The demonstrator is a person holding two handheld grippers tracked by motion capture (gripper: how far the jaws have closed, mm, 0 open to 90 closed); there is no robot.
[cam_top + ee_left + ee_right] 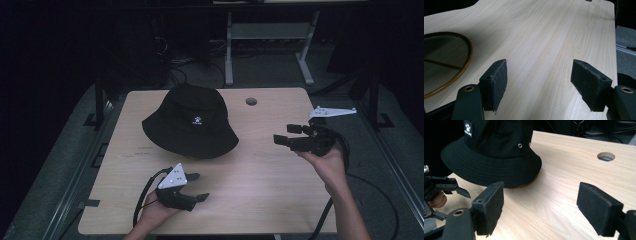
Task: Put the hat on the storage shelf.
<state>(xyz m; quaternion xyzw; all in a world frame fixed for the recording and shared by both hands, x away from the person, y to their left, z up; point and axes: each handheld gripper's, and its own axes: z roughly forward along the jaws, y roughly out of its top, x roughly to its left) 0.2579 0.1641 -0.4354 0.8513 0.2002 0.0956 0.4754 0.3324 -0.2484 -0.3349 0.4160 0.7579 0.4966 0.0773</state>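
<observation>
Wooden table (260,170) | black bucket hat (190,122), white logo | both jaws wide, empty

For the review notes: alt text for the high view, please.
A black bucket hat sits on a light wooden table. The left gripper, jaws open, rests near the front edge; the right gripper, jaws open, hovers right of the hat, pointing toward it.
</observation>
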